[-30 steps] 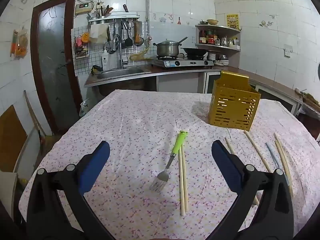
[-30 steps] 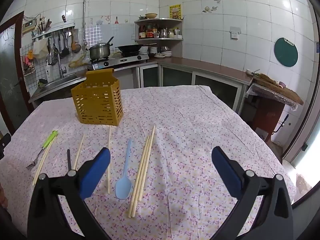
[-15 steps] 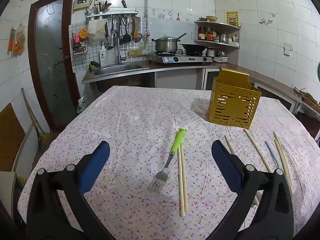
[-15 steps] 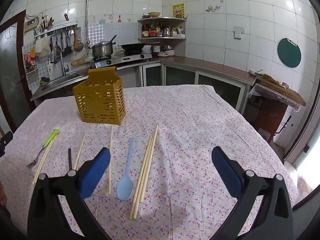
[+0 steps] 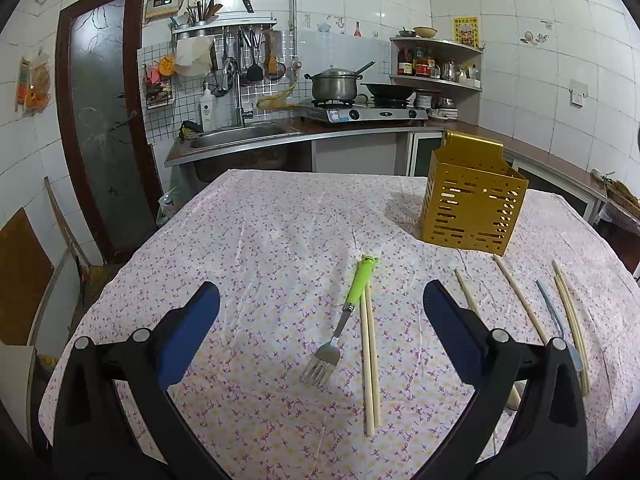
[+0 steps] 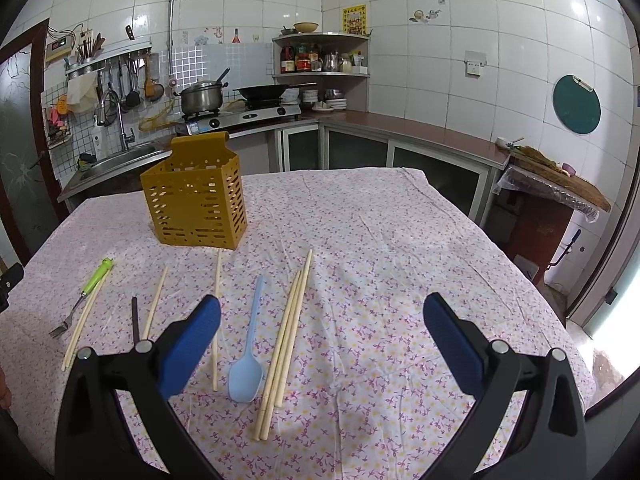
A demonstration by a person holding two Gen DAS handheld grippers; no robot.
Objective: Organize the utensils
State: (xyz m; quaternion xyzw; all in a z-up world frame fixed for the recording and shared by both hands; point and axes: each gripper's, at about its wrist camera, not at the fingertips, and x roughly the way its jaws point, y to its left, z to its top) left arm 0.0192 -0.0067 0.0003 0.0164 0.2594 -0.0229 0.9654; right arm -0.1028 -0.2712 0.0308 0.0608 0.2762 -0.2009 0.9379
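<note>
From the left wrist camera we see our left gripper (image 5: 321, 320) spread wide above the floral tablecloth (image 5: 260, 240), holding nothing and touching nothing. Between its blue pads lies the fork (image 5: 340, 320), green handle pointing away from us toward the yellow holder (image 5: 472, 208), tines toward us, long axis running near to far. A pair of chopsticks (image 5: 369, 360) lies just beside it on the right, parallel.

From the right wrist camera, our right gripper (image 6: 322, 332) is likewise wide apart and empty. The blue spoon (image 6: 250, 352) lies between its fingers, bowl toward us, handle pointing away. Three chopsticks (image 6: 286, 340) lie just right of it, leaning slightly rightward at the far ends. The holder (image 6: 196, 204) stands upright farther back on the left.
</note>
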